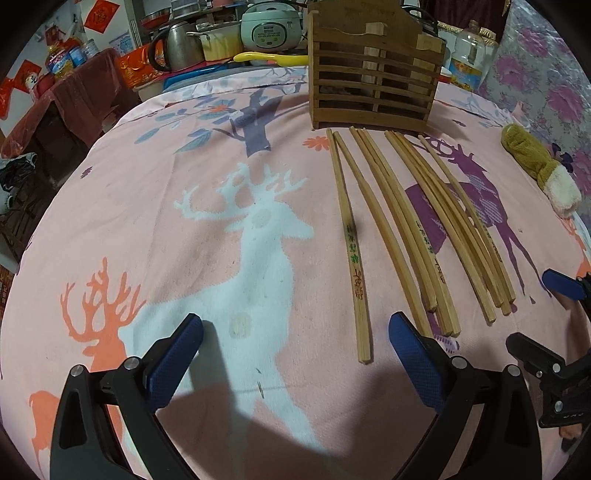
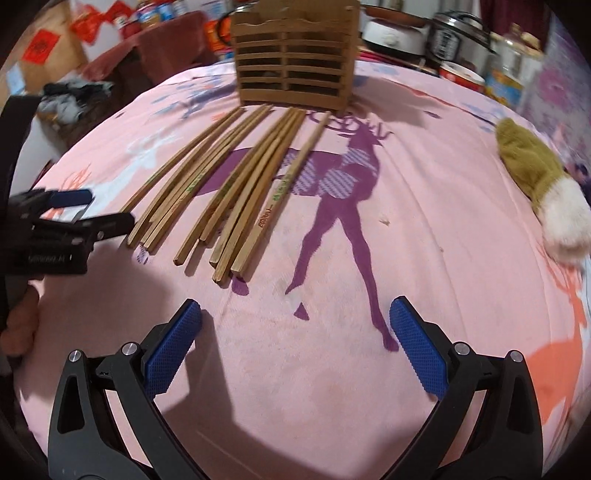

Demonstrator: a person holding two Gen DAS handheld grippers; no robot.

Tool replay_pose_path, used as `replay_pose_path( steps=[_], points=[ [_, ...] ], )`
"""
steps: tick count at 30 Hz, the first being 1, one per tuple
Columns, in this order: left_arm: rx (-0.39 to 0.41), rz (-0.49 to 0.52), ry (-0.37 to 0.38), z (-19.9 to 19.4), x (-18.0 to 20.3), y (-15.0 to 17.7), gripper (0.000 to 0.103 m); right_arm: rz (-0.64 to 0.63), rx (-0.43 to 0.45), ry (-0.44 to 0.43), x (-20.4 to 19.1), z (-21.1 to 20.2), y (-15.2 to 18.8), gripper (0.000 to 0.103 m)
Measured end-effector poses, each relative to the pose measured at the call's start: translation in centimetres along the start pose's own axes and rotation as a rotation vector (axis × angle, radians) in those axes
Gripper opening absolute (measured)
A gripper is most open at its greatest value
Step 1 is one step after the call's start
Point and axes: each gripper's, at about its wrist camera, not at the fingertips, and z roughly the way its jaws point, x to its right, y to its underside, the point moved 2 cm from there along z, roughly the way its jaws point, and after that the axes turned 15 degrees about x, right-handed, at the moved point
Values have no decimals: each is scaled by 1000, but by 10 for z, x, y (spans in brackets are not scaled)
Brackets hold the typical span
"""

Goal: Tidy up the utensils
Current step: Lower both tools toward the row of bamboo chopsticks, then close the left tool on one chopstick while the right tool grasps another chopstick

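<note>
Several wooden chopsticks (image 1: 402, 229) lie side by side on the pink deer-print cloth, tips toward a slatted wooden utensil holder (image 1: 375, 70) at the back. They also show in the right wrist view (image 2: 236, 177), in front of the holder (image 2: 295, 55). My left gripper (image 1: 295, 328) is open and empty, low over the cloth, its right finger (image 1: 413, 350) beside the chopsticks' near ends. My right gripper (image 2: 295, 317) is open and empty, just right of the chopsticks' near ends. The right gripper's blue pad shows at the left view's right edge (image 1: 563, 282).
An olive and white plush mitten (image 1: 535, 166) lies at the cloth's right side, also in the right wrist view (image 2: 539, 184). A kettle (image 1: 181, 44), rice cooker (image 1: 271, 27) and oil bottle (image 1: 469, 55) stand behind the holder. A dark red covered stand (image 1: 74, 96) is at left.
</note>
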Motion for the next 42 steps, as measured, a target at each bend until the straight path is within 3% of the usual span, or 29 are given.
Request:
replay_pose_path(
  steps=[4,7,10,20,24,26,30,34,42],
  points=[
    [-1,-4,2,1,-1,-2,98,49,27,-34,8,-5,-2,97],
    [3,-14,7,1,-3,-4,96,80,46,-30,15,-8,-3,88],
    [12,-14,11,0,-4,-5,88,68,60,-28,13,-9,-5,72],
    [45,15,35,-8,2,-4,43,127,77,-16,27,-11,-8,48],
    [63,67,47,-11,15,-2,19,154,81,-55,26,-11,-10,31],
    [64,67,57,-11,18,-2,11,172,81,-103,20,-11,-12,29],
    [56,32,68,-9,13,-4,9,141,83,-134,0,-8,-16,28],
    [53,25,68,-8,12,-4,9,83,69,-90,-13,-1,-16,24],
    [42,-12,71,-7,2,-5,12,173,68,-51,22,-4,-13,24]
  ],
)
